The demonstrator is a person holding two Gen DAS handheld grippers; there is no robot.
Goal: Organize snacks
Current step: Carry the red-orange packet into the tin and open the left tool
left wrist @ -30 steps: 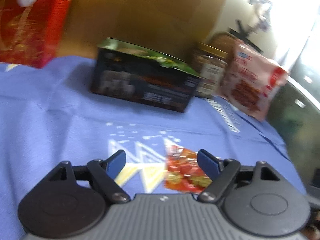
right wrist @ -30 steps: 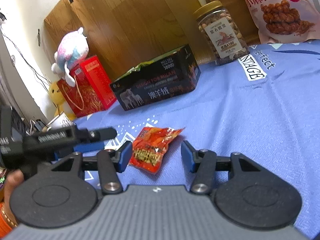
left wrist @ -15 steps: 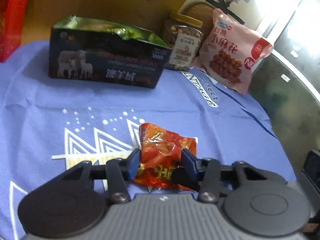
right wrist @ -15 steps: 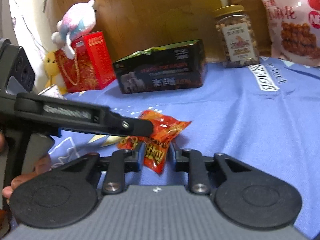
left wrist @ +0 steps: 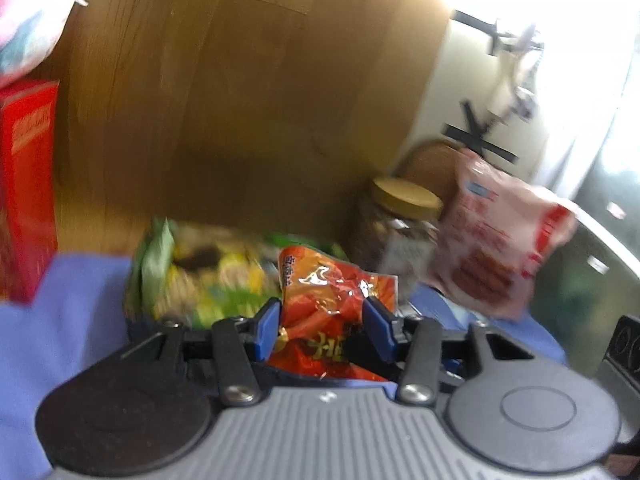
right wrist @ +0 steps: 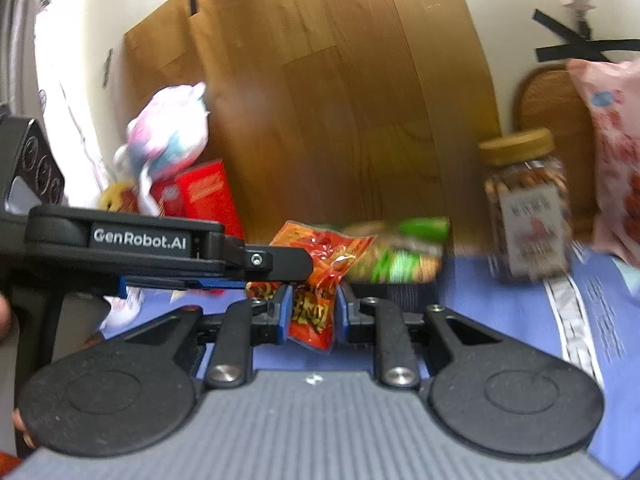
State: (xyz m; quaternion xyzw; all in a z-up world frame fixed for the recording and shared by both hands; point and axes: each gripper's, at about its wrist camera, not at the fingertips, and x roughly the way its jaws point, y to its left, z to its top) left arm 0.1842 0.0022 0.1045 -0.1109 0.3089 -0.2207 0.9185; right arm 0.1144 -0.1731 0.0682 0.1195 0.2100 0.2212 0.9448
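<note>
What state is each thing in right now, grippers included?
Left hand-held gripper: shut on the red snack packet.
Right hand-held gripper: shut on the same packet.
Red snack packet: sealed, crumpled, held between both grippers.
Snack box: top open, green packets showing inside.
Nut jar: upright, lid on.
Pink snack bag: sealed, standing tilted beside the jar.
Red bag: upright, plush toy on top.

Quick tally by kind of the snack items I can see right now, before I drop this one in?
Small foil packets: 1, the red packet, held by both grippers
Bags: 1, the pink bag
Jars: 1, the nut jar
Open boxes of green-wrapped snacks: 1, the black box
Total: 4
</note>
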